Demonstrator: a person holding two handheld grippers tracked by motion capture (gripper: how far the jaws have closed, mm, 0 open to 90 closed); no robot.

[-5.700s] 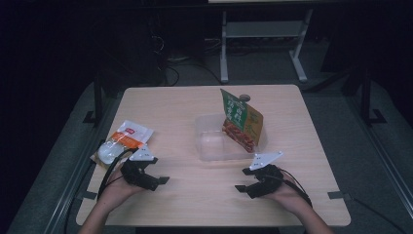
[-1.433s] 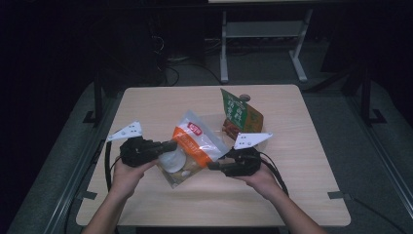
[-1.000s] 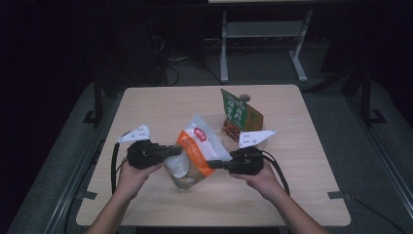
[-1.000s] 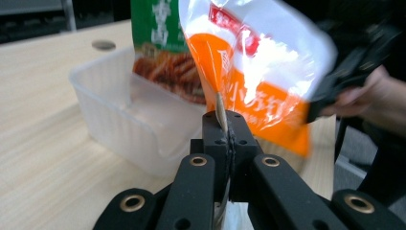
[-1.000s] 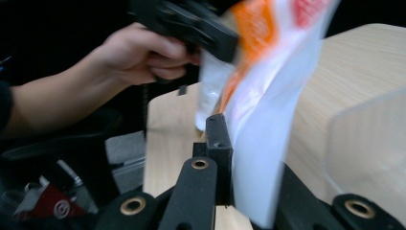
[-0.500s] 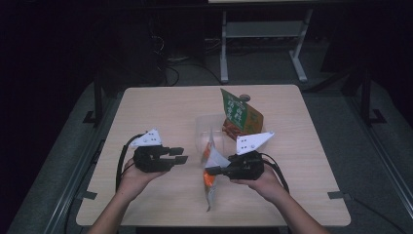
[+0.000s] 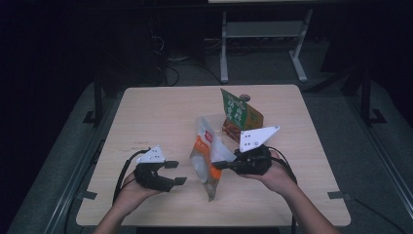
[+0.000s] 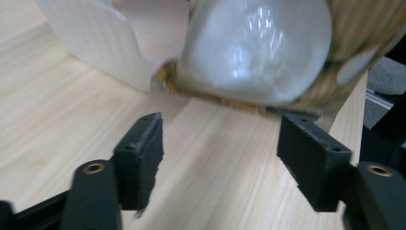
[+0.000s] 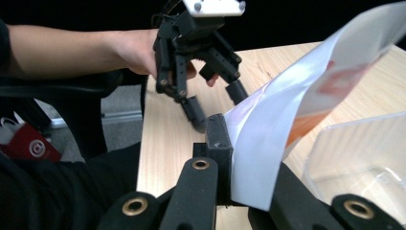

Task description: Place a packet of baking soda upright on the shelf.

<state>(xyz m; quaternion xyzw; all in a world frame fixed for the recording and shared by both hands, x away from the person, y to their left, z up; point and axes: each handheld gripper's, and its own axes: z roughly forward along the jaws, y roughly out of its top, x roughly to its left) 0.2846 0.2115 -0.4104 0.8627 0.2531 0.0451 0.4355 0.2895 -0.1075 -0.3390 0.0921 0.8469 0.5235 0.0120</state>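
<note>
An orange-and-white snack bag (image 7: 206, 157) with a clear window hangs edge-down over the table, its lower corner near the wood. My right gripper (image 7: 217, 165) is shut on the bag's side edge; in the right gripper view the jaws pinch the white film (image 9: 268, 143). My left gripper (image 7: 176, 173) sits lower left of the bag, apart from it. Its jaws have just been opening and stand wide with nothing between them. In the left gripper view the bag (image 8: 253, 48) hangs just beyond the left gripper (image 8: 225, 163) tips.
A clear plastic container (image 7: 217, 125) stands mid-table behind the bag, seen also as the container (image 9: 364, 163) at the right. A green snack bag (image 7: 239, 114) stands upright just beyond it. The table's front edge (image 7: 209, 222) lies close under both hands.
The left gripper let go of the bag, opened and dropped toward the table. The bag, earlier stretched between both grippers, now hangs from the right gripper alone, which rose slightly.
</note>
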